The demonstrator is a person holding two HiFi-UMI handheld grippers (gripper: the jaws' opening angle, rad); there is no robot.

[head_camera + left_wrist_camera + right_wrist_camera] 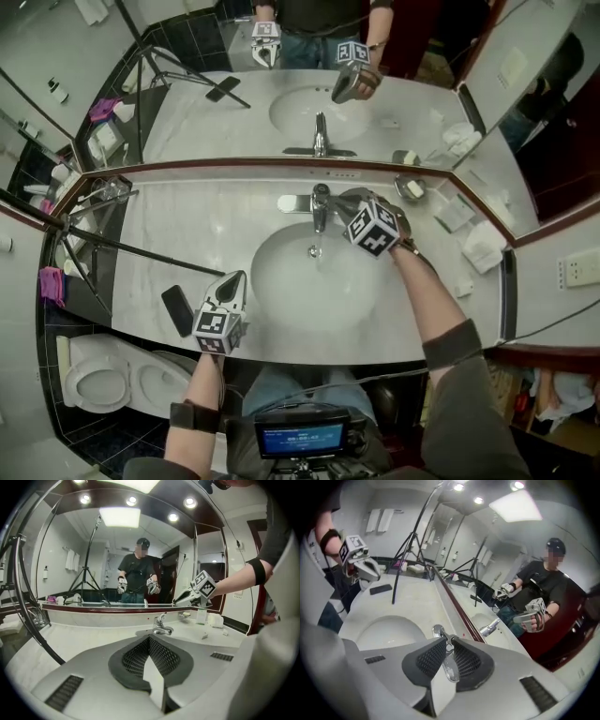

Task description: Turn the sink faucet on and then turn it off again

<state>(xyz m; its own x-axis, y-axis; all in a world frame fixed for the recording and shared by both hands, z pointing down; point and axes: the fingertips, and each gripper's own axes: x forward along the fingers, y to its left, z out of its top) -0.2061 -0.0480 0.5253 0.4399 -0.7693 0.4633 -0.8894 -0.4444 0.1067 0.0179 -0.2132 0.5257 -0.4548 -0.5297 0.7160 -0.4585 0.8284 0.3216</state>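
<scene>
The right gripper (pixel 449 645) has its jaws drawn narrow on the lever (pixel 450 667) of the faucet (pixel 321 202), one ribbed pad on each side of the flat chrome blade; gripping it by the sides near its neck, rather than pressing on top, would seem to let the hand both lift and lower it, which suits a task that needs both; the gripper comes in from the right and slopes downward, so the arm stays clear of the spout. The left gripper (pixel 149 639) has its jaws fully together with nothing between them; it is held well apart from the faucet, over the front edge of the counter (pixel 187 225) just beside a dark phone (pixel 176 309), probably only kept out of the way, since a single lever needs one tool. The faucet stands at the back of the counter, centred behind the white oval basin (pixel 281 309) and just in front of the mirror (pixel 375 103); it is polished chrome, with a short spout bowing over the basin and one slim lever on top; in the left gripper view the lever looks tilted upward; in the head view a pale thread below the spout may be running water, though it is too small to be sure.
</scene>
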